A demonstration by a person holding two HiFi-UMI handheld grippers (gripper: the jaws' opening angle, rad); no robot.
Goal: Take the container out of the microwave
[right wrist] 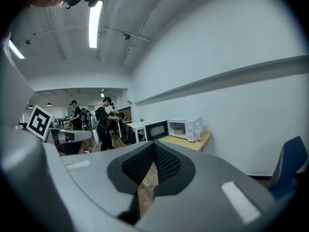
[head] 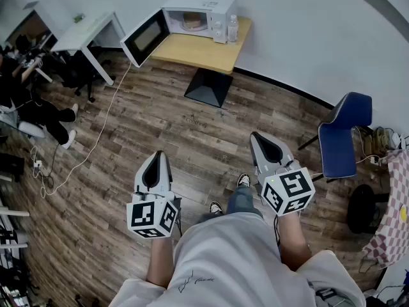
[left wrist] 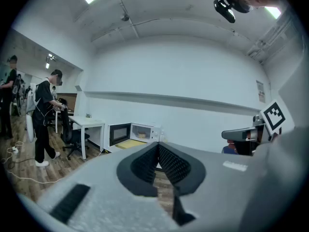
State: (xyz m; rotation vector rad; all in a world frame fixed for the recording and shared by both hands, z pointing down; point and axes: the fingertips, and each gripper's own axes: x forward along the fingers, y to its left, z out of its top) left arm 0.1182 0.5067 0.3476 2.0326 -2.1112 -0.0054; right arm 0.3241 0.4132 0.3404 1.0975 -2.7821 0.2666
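Container sits inside microwave, whose door is swung open, on bench at 12 o'clock. Left tongs and right tongs are at 6 o'clock, well apart from it, both pressed together, holding nothing. Door is done; approach, grab and pull-out all left.

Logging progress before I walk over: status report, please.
Left gripper and right gripper shut, empty. Container inside microwave, door open, far ahead. Nothing visible blocking the approach.
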